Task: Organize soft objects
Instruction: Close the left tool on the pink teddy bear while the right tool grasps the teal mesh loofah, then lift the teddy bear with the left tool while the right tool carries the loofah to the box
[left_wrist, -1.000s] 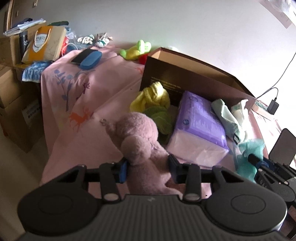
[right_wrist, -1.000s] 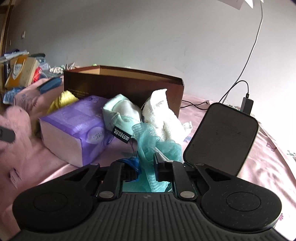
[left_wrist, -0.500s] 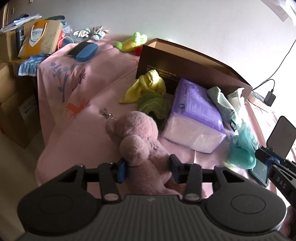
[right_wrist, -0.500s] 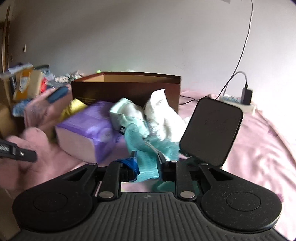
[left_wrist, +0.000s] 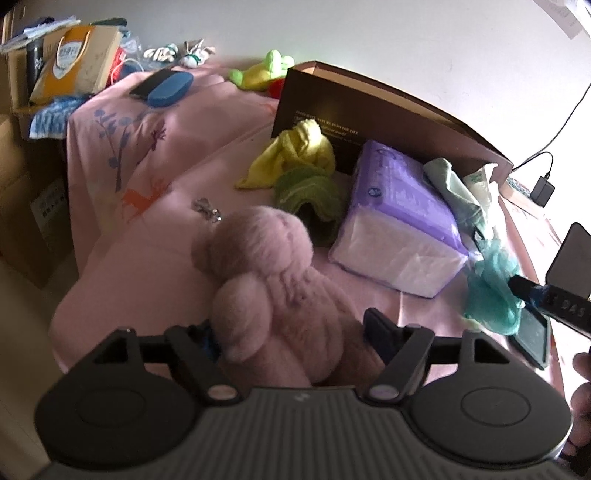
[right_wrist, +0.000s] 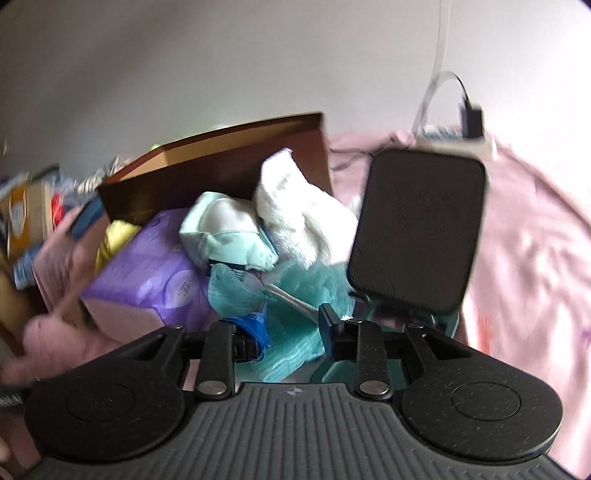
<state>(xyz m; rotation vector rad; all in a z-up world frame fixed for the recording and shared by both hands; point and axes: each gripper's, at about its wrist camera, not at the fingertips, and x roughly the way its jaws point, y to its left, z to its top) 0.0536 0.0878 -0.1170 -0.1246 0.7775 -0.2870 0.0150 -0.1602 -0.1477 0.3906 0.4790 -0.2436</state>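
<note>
A pink plush toy (left_wrist: 273, 295) lies on the pink bedsheet (left_wrist: 155, 162) between the fingers of my left gripper (left_wrist: 291, 334). Its jaws are opening, and the right pad stands clear of the plush. A teal mesh pouf (right_wrist: 295, 291) lies between the fingers of my right gripper (right_wrist: 291, 328). Those jaws are opening too, and the mesh sits loosely in the gap. In the left wrist view the pouf (left_wrist: 491, 291) rests beside the right gripper's fingertip (left_wrist: 532, 291). Behind it, a purple tissue pack (left_wrist: 399, 206), yellow cloth (left_wrist: 299, 151), green cloth (left_wrist: 310, 192), mint cloth (right_wrist: 225, 232) and white towel (right_wrist: 295, 206) lean against a brown box (left_wrist: 369, 107).
A black tablet on a stand (right_wrist: 417, 229) rises just right of the pouf. A metal keychain (left_wrist: 207, 212) lies by the plush's head. A green plush (left_wrist: 266, 70) and a blue case (left_wrist: 168, 88) sit at the far end. A charger (left_wrist: 543, 190) and cardboard boxes (left_wrist: 22, 184) flank the bed.
The left jaws have spread away from the pink plush. The right jaws have parted around the teal pouf, and the right gripper has rolled, so its view now tilts.
</note>
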